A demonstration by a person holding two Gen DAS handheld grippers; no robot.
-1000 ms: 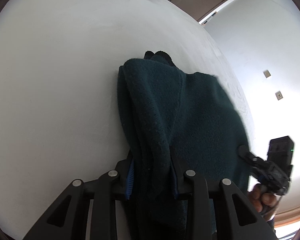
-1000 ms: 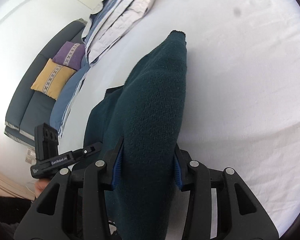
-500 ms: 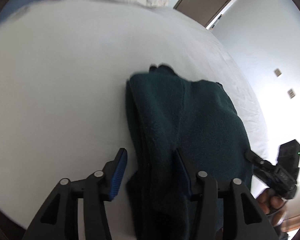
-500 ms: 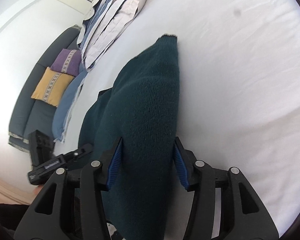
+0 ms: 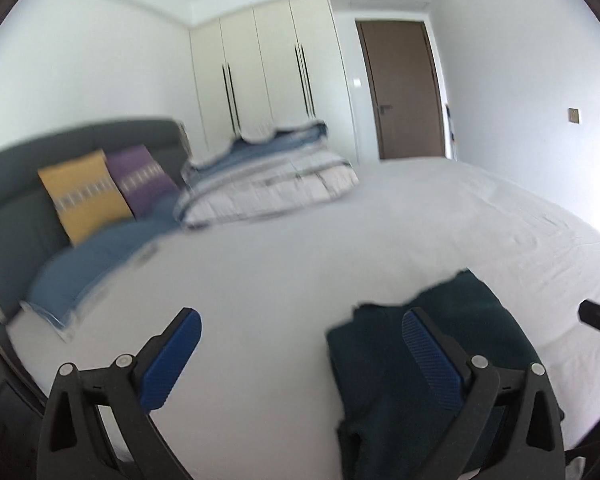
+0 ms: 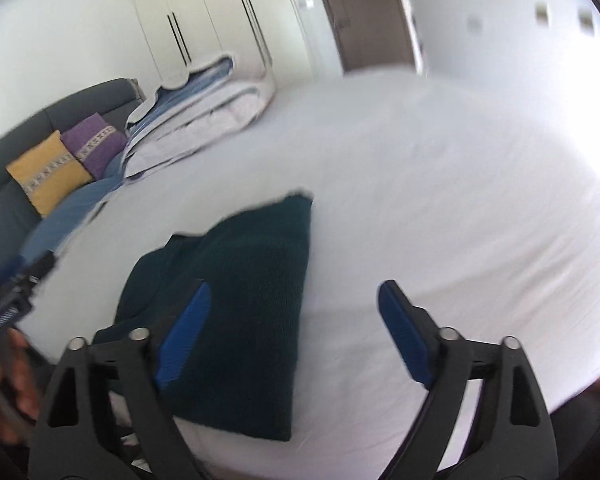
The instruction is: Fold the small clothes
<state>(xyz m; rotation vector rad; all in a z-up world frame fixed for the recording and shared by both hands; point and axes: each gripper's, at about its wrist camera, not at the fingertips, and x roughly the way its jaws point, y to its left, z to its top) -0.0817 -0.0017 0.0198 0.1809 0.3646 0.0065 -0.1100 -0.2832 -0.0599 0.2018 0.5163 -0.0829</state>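
Sweater [image 6: 244, 300] folded on bed [image 6: 440, 184] | left gripper [image 5: 300, 356] fingers wide apart, empty | right gripper [image 6: 296, 332] same

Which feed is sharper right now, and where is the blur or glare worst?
Left wrist view: sharper on the right, where the dark green garment and sheet creases read clearly; the pillows and folded duvet at left are smeared. Right wrist view: motion-blurred throughout, the garment's far edge streaked, and the bed sheet blown out white at the right edge.
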